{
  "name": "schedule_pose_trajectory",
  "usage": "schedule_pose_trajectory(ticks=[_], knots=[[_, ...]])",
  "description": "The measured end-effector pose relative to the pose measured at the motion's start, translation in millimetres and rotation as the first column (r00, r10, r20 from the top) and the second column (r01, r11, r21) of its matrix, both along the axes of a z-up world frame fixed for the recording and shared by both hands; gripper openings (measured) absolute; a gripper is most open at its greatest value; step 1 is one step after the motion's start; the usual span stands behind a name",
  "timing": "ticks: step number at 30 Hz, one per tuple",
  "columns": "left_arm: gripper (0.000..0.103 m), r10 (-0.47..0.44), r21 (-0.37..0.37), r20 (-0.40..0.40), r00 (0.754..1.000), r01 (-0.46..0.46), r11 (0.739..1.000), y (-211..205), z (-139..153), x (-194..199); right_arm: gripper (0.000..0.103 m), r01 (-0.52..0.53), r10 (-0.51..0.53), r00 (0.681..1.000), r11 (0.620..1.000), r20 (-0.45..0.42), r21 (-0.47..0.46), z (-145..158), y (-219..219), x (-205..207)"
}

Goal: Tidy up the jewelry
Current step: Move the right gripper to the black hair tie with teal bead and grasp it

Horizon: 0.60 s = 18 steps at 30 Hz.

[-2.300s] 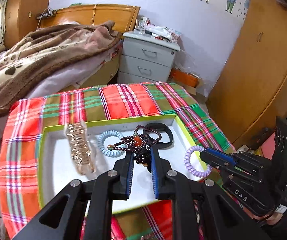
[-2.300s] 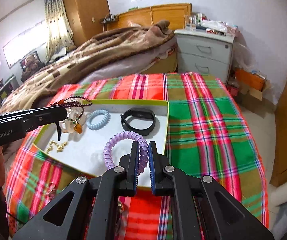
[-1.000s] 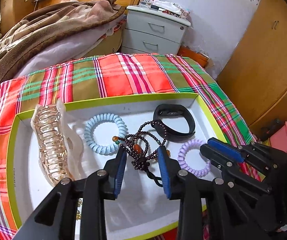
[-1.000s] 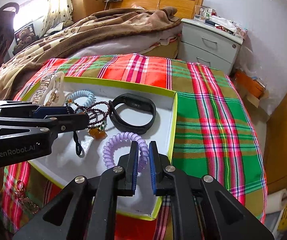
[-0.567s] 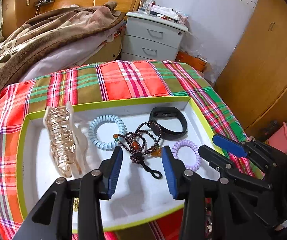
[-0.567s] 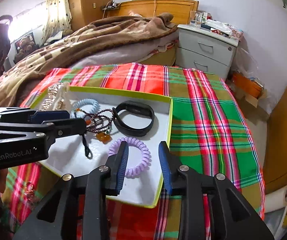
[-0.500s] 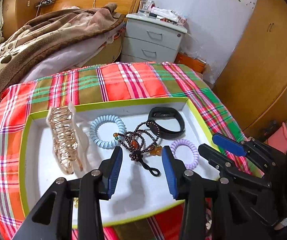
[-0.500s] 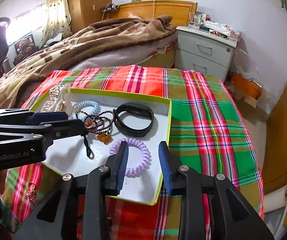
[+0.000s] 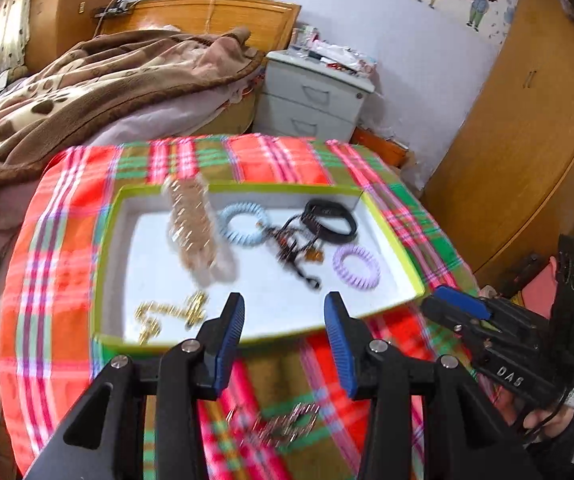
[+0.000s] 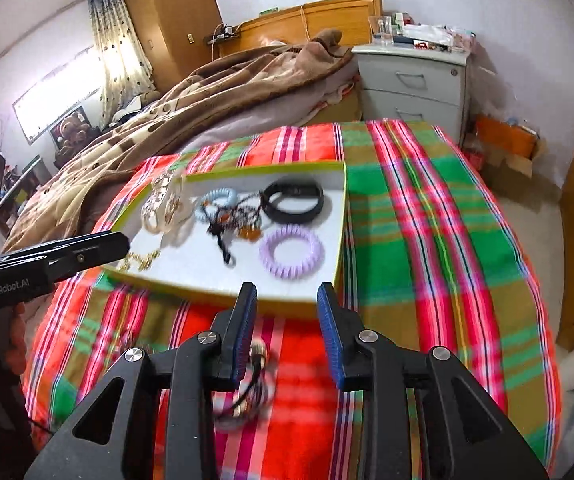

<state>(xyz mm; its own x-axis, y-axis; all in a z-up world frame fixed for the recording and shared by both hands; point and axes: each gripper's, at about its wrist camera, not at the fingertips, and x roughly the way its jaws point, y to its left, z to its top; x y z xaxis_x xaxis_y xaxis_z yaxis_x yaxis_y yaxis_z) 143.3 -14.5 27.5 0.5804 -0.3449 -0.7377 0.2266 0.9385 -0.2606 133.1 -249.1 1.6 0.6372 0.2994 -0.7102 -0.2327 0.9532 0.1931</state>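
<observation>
Jewelry still loose on the plaid cloth is the next concern: a blurred tangle of rings and cord lies on the near side of the tray, outside it, just under and to the left of the right gripper. Its shape is a rough clump; no long axis can be read through the blur. Left wrist view shows a second blurred metallic piece on the cloth, also on the near side of the tray, below the left gripper.

Inside the tray: lilac coil band nearest its right wall, black wristband behind that, beaded string at centre, blue coil band, hair claw and gold chain toward its left.

Both grippers hang back from the tray's near wall. Their fingers have just been opening; both pairs stand wide, nothing between them.

Judgement: each loose piece lies nearer the gripper above it; reach is down and back, away from the tray.
</observation>
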Motion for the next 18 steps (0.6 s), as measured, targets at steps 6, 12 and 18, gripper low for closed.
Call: schedule_pose_trajectory(ticks=[6, 12, 18], knots=[[0.043, 0.049, -0.026, -0.021, 0.999, -0.05, 0.998, 22.8, -9.7, -20.8, 0.032, -0.019, 0.02, 0.999, 0.999, -0.045, 0.042, -12.6, 0.6, -16.6], [0.043, 0.093, -0.033, -0.041, 0.995, -0.095, 0.995, 42.6, -20.2, -36.2, 0.032, -0.017, 0.024, 0.995, 0.998, -0.1, 0.068, -28.8, 3.2, -26.1], [0.043, 0.094, -0.044, -0.063, 0.994, -0.097, 0.994, 48.2, -30.1, -46.0, 0.032, -0.027, 0.034, 0.993, 0.998, -0.109, 0.06, -33.0, 16.7, -29.8]])
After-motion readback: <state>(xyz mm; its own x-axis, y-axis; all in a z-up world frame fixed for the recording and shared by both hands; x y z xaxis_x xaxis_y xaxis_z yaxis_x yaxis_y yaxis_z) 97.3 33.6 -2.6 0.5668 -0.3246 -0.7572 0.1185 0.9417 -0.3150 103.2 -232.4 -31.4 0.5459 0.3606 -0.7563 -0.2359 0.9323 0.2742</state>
